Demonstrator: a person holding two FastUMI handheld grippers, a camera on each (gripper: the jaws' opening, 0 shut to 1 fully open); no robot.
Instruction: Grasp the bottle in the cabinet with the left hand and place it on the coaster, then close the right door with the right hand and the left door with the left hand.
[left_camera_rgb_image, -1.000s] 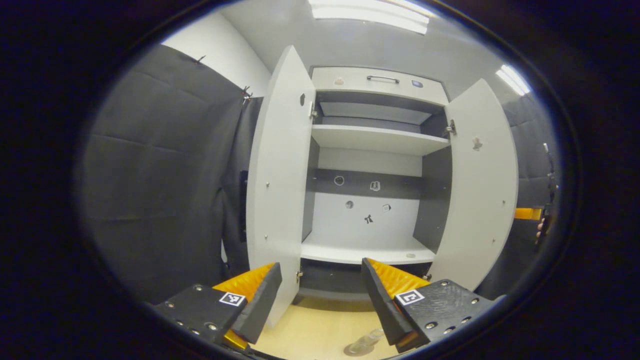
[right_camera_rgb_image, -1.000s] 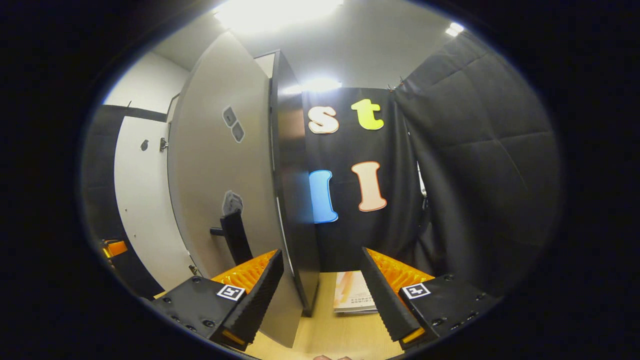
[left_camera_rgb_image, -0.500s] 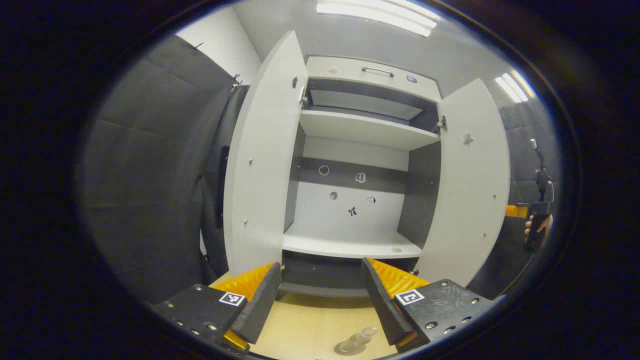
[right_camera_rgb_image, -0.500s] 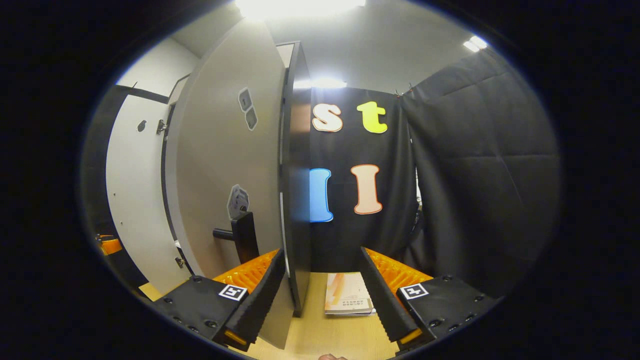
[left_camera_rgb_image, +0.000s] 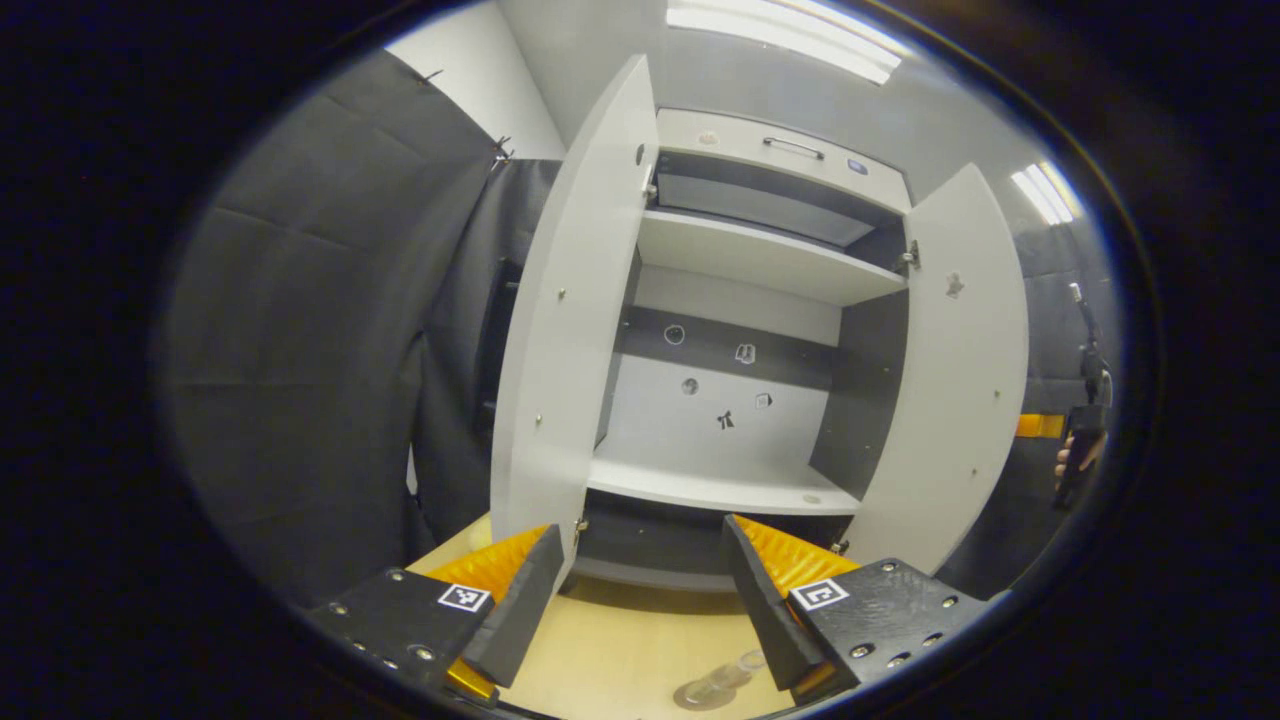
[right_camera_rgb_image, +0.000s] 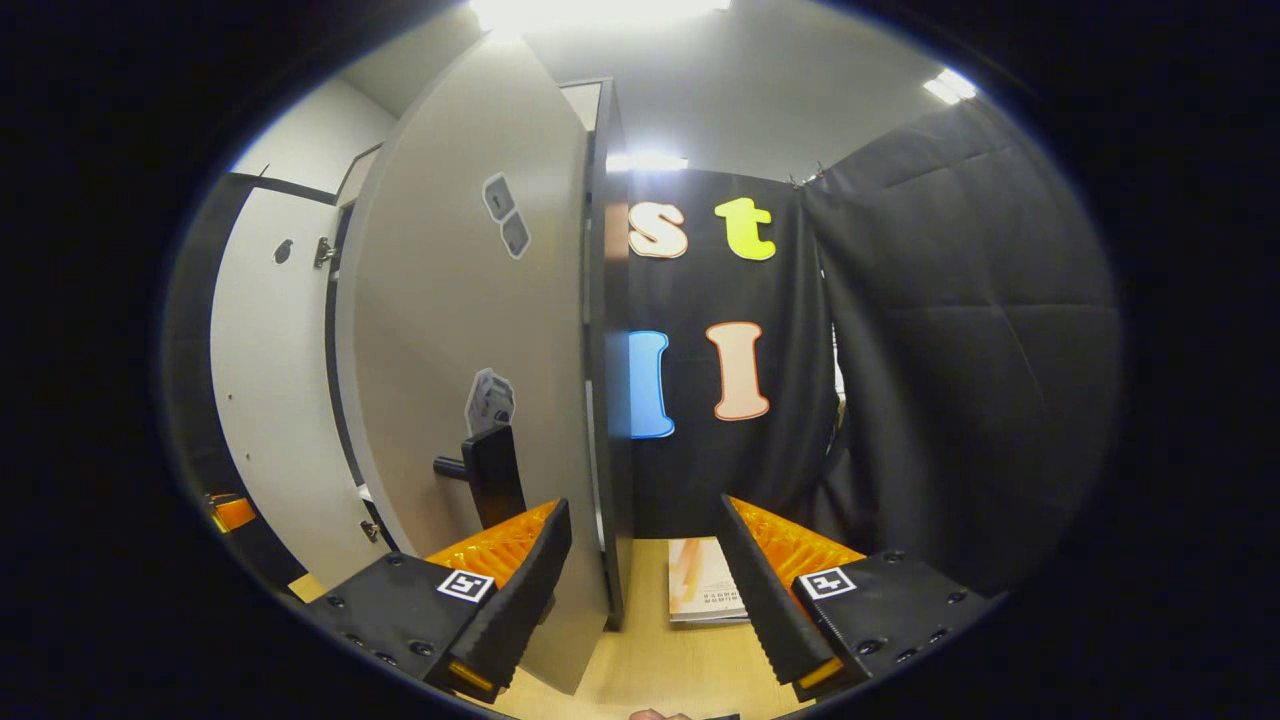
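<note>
Left gripper view: we record the cabinet (left_camera_rgb_image: 760, 330) standing on the wooden tabletop (left_camera_rgb_image: 620, 640) with both doors swung wide and its shelves bare. The left door (left_camera_rgb_image: 570, 340) and right door (left_camera_rgb_image: 950, 380) flank the opening. Against the frame half a second earlier, the cabinet sits slightly further right in this view and the door angles read as unchanged; we judge that the camera shifted, not the doors.

Right gripper view: the right door (right_camera_rgb_image: 470, 340) is seen from its outer face, edge-on towards us, with its dark handle (right_camera_rgb_image: 490, 475) just above one finger. Compared with a second ago, the door's edge has drifted from the left finger towards the gap between the fingers, and the handle looms larger; we take this as an approach to the door. Contact with the door cannot be confirmed. A booklet (right_camera_rgb_image: 705, 595) lies on the table beyond.

The left gripper (left_camera_rgb_image: 640, 590) is spread and carries nothing. The right gripper (right_camera_rgb_image: 645, 590) is likewise spread, the door's edge showing between its fingers.

The bottle (left_camera_rgb_image: 730, 672) shows at the bottom of the left gripper view, clear plastic on a round coaster (left_camera_rgb_image: 700, 695). Placement appears done; closing the right door is the step in hand.
</note>
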